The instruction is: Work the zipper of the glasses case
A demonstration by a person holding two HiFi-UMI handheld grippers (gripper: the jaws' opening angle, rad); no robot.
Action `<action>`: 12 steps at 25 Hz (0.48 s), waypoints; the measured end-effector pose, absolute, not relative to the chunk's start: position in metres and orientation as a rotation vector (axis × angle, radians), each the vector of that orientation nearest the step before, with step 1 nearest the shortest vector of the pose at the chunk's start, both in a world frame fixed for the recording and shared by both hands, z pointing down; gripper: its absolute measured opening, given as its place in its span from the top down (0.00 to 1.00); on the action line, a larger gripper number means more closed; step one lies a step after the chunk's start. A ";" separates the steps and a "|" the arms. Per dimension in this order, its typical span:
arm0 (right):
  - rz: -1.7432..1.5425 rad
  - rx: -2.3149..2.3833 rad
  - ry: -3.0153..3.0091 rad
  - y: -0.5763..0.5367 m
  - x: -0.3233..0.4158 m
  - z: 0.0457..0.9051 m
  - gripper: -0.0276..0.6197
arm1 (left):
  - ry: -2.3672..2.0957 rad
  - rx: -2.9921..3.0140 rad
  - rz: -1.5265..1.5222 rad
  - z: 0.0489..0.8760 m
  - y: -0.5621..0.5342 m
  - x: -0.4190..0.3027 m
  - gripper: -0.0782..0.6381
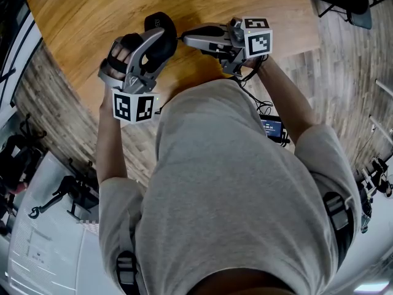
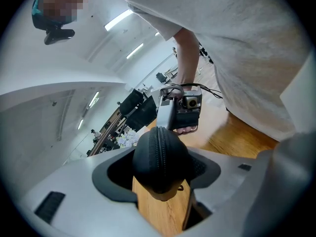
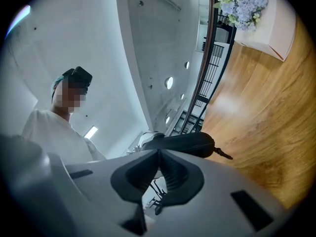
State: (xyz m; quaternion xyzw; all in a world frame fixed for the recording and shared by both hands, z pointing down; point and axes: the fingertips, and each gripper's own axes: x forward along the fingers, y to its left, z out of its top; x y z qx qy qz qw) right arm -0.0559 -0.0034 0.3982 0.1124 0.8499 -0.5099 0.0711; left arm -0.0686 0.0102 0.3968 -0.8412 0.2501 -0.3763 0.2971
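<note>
A black zippered glasses case [image 1: 166,32] is held above the round wooden table [image 1: 86,11], clamped between the wide-set jaws of my left gripper [image 1: 156,45]. In the left gripper view the case [image 2: 160,149] stands end-on between the pads, zipper seam facing the camera, with a small pull [image 2: 183,185] at its lower end. My right gripper [image 1: 185,40] points at the case from the right, tips next to it. In the right gripper view its jaws [image 3: 159,159] are shut pad to pad just under the case [image 3: 185,143]. The zipper pull [image 3: 224,155] hangs free at the case's right end.
A small device with a lit screen [image 1: 271,126] and cables hangs at the person's right side. White box with pale flowers [image 3: 244,4] sits far across the table. Plank floor [image 1: 344,60] surrounds the table; dark stands [image 1: 67,192] lie at lower left.
</note>
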 end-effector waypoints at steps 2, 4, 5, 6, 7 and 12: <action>-1.536 0.341 2.536 -0.003 -0.056 0.396 0.90 | 0.669 -2.238 -1.001 0.397 0.010 -0.068 0.51; -1.528 0.340 2.521 -0.003 -0.056 0.393 0.90 | 0.655 -2.238 -1.009 0.400 0.011 -0.066 0.51; -1.520 0.335 2.520 -0.004 -0.056 0.392 0.90 | 0.653 -2.239 -1.012 0.401 0.011 -0.065 0.51; -1.511 0.326 2.525 -0.005 -0.057 0.391 0.90 | 0.660 -2.243 -1.012 0.401 0.011 -0.065 0.51; -1.505 0.316 2.534 -0.006 -0.058 0.391 0.90 | 0.673 -2.249 -1.011 0.400 0.011 -0.066 0.51; -1.483 0.308 2.569 -0.006 -0.060 0.393 0.90 | 0.728 -2.290 -0.976 0.398 0.007 -0.068 0.51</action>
